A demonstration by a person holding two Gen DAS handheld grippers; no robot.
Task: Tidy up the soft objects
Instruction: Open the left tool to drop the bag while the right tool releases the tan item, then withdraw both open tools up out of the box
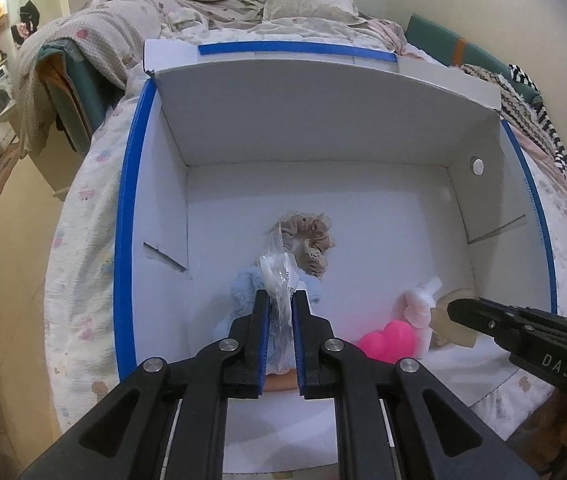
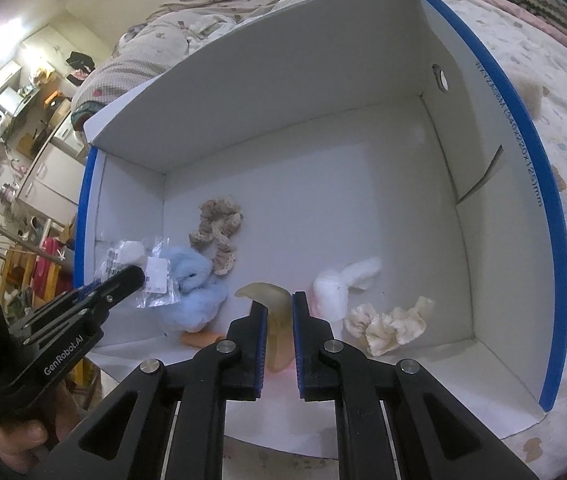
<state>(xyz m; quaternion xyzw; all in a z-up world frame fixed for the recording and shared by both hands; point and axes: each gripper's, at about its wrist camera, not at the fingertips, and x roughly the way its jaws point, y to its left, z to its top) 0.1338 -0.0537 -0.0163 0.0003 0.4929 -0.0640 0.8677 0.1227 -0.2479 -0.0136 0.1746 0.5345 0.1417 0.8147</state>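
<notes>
Looking down into the white box [image 1: 323,128] on the bed, both claws were already inside it. The left claw [image 1: 280,300] was pinching a clear plastic packet [image 1: 279,276] just above the blue plush toy [image 2: 195,292] near the box's left wall. The right claw [image 2: 278,304] was pinching a floppy yellowish piece [image 2: 267,292], long axis running up between its fingers, close to the front edge. The white bunny [image 2: 335,288] sat just right of it, so I'd guess letting go straight down was next.
</notes>
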